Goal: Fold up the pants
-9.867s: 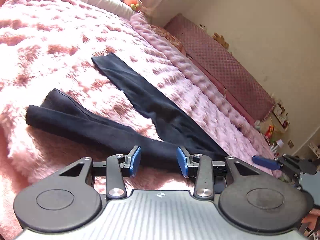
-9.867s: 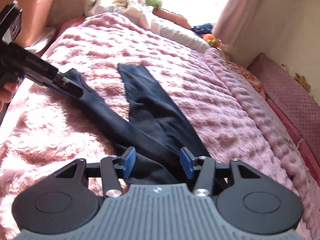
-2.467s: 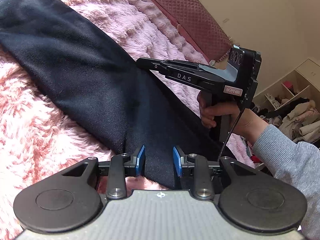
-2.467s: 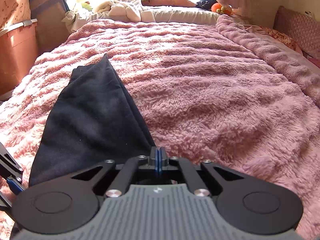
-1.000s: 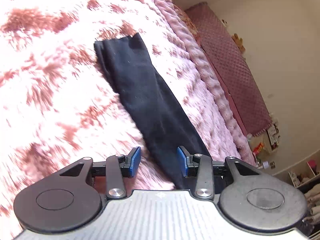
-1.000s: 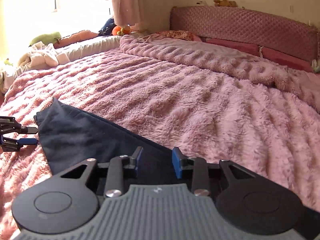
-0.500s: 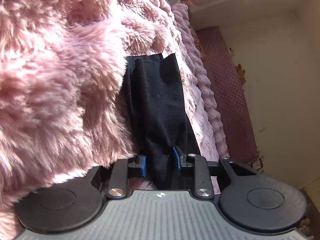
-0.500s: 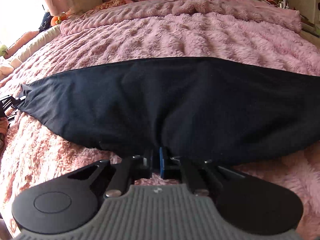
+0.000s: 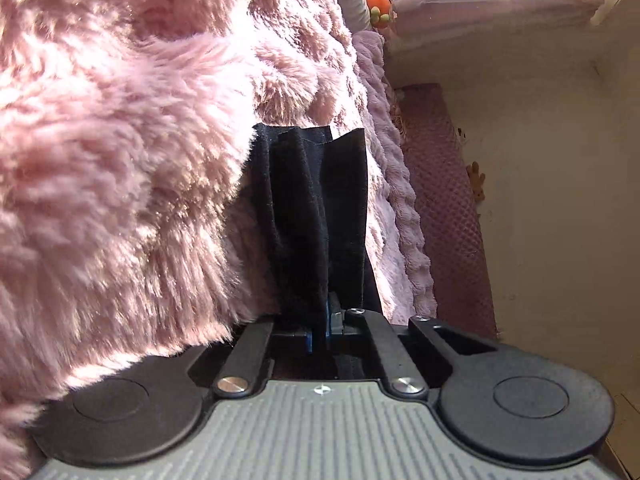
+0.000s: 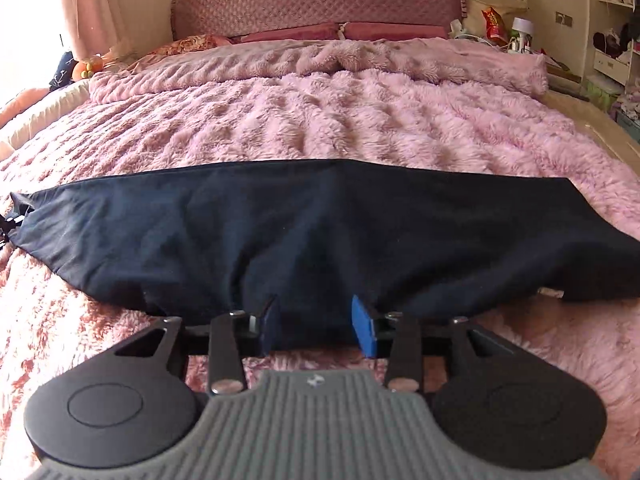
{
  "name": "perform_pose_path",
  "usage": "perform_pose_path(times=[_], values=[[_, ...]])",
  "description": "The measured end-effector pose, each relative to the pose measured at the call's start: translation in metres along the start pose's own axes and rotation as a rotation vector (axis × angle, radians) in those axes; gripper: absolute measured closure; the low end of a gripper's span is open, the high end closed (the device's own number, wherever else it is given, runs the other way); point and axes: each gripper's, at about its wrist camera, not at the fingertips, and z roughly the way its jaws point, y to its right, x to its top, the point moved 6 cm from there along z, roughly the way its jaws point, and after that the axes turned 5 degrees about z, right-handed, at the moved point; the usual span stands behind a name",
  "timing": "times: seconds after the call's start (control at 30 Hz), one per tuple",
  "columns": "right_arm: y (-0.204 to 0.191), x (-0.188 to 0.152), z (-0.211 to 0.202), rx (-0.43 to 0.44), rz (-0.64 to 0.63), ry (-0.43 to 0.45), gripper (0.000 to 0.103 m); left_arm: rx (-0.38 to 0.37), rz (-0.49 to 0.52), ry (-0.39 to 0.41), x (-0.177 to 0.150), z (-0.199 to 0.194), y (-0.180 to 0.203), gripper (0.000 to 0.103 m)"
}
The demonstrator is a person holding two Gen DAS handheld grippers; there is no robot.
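Since the pants [image 10: 320, 232] lie as one long dark band across the pink blanket [image 10: 340, 120], with both legs seemingly stacked one on the other, I judge the first lengthwise fold is done. What remains is to fold the band across, probably one or two times. The left gripper [image 9: 319, 330] is closed tightly on one narrow end of the cloth. The right gripper [image 10: 318, 330] stands with its jaws apart at the middle of the near edge, gripping nothing.
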Motion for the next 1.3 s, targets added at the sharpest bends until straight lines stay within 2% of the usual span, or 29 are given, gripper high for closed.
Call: perform_pose_path(times=[0.07, 0.1, 0.23, 0.3, 0.37, 0.43, 0.53, 0.57, 0.6, 0.67, 0.77, 0.83, 0.9, 0.93, 1.03, 1.1, 1.17, 1.3], values=[[0.003, -0.005, -0.001, 0.008, 0.007, 0.006, 0.066, 0.002, -0.011, 0.001, 0.001, 0.002, -0.001, 0.097], [0.003, -0.007, -0.001, 0.015, 0.004, 0.007, 0.065, 0.007, -0.033, 0.006, 0.001, 0.002, -0.005, 0.091], [-0.002, -0.008, 0.004, 0.021, -0.015, 0.005, 0.064, -0.063, -0.097, 0.027, 0.004, -0.002, -0.018, 0.091], [0.003, -0.008, 0.008, 0.029, 0.050, -0.008, 0.065, -0.110, -0.115, 0.099, 0.010, -0.007, -0.021, 0.091], [0.011, -0.006, 0.010, 0.063, 0.145, -0.030, 0.064, -0.117, -0.122, 0.137, 0.015, -0.006, -0.022, 0.091], [0.015, -0.003, 0.009, 0.078, 0.188, -0.034, 0.066, -0.118, -0.122, 0.154, 0.020, 0.000, -0.020, 0.091], [0.016, 0.001, 0.004, 0.066, 0.165, -0.034, 0.066, -0.123, -0.142, 0.166, 0.027, 0.010, -0.023, 0.091], [0.015, 0.002, 0.002, 0.065, 0.150, -0.033, 0.066, -0.116, -0.154, 0.164, 0.030, 0.012, -0.024, 0.092], [0.015, 0.002, 0.000, 0.063, 0.140, -0.031, 0.066, -0.101, -0.167, 0.151, 0.032, 0.014, -0.025, 0.098], [0.016, 0.002, -0.002, 0.062, 0.127, -0.025, 0.066, -0.057, -0.163, 0.128, 0.035, 0.015, -0.020, 0.099], [0.019, -0.002, -0.004, 0.079, 0.138, -0.014, 0.066, -0.046, -0.133, 0.149, 0.036, 0.009, -0.001, 0.099], [0.023, -0.002, -0.011, 0.076, 0.131, 0.020, 0.066, -0.013, -0.099, 0.162, 0.035, -0.001, 0.015, 0.099], [0.028, 0.006, -0.026, 0.060, 0.063, 0.120, 0.066, 0.014, -0.009, 0.196, 0.034, -0.020, 0.046, 0.099], [0.032, 0.011, -0.035, 0.055, 0.035, 0.166, 0.066, 0.004, 0.021, 0.212, 0.033, -0.028, 0.061, 0.099], [0.054, 0.021, -0.053, 0.038, 0.049, 0.212, 0.067, -0.047, 0.138, 0.238, 0.022, -0.049, 0.130, 0.099], [0.075, 0.025, -0.065, -0.001, 0.088, 0.265, 0.066, -0.059, 0.181, 0.249, 0.009, -0.056, 0.171, 0.099], [0.098, 0.027, -0.071, -0.028, 0.127, 0.279, 0.066, -0.078, 0.223, 0.241, -0.012, -0.060, 0.219, 0.099], [0.132, 0.033, -0.083, -0.038, 0.142, 0.329, 0.064, -0.079, 0.359, 0.246, -0.059, -0.070, 0.304, 0.099]])
